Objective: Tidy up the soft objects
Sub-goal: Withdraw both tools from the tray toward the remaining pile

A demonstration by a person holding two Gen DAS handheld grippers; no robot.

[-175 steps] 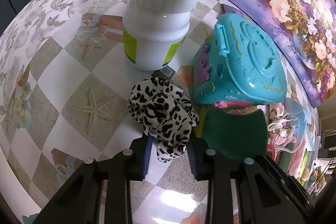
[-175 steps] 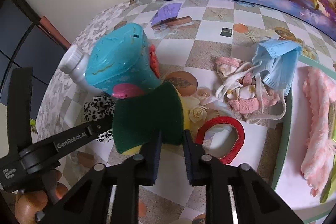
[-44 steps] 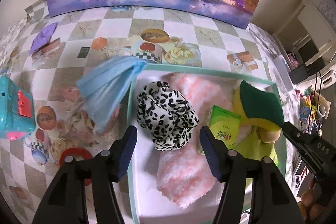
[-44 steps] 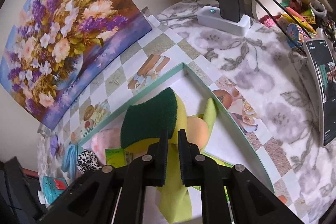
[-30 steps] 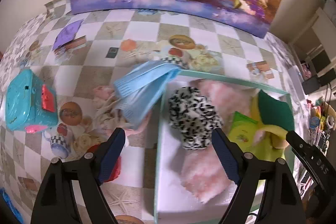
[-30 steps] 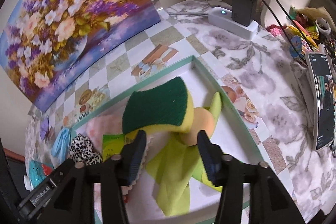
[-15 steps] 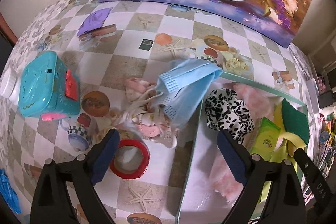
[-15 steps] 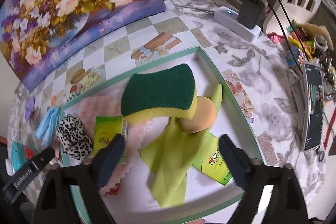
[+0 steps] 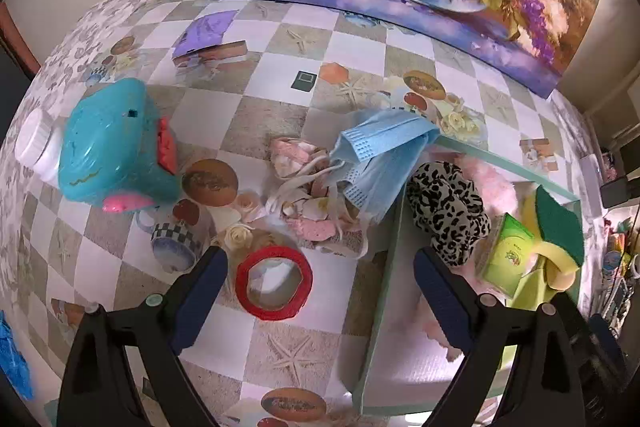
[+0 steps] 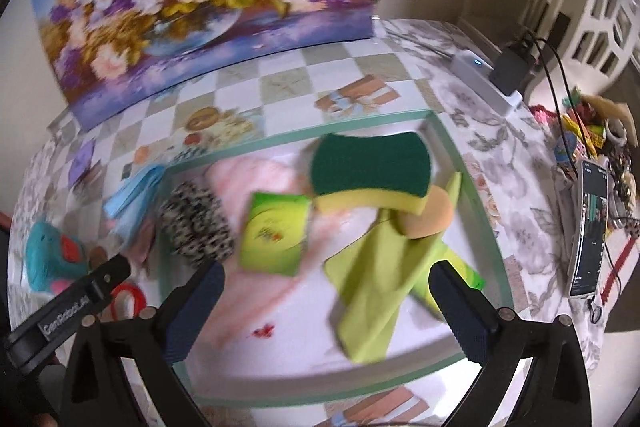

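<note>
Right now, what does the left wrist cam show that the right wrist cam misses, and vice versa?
Left wrist only: white bottle behind the teal toy case, pink socks.

Right wrist only: phone, power strip, orange puff.

Both: tray holding sponge, leopard scrunchie, green packet; blue mask on its rim; red tape ring.

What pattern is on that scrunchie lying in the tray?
Black-and-white leopard spots on the fabric scrunchie, clearest in the left wrist view.

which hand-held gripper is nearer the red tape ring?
Left. The left hand-held gripper hangs open right over the red tape ring. The right hand-held gripper is open above the tray, the ring off beside it.
</note>
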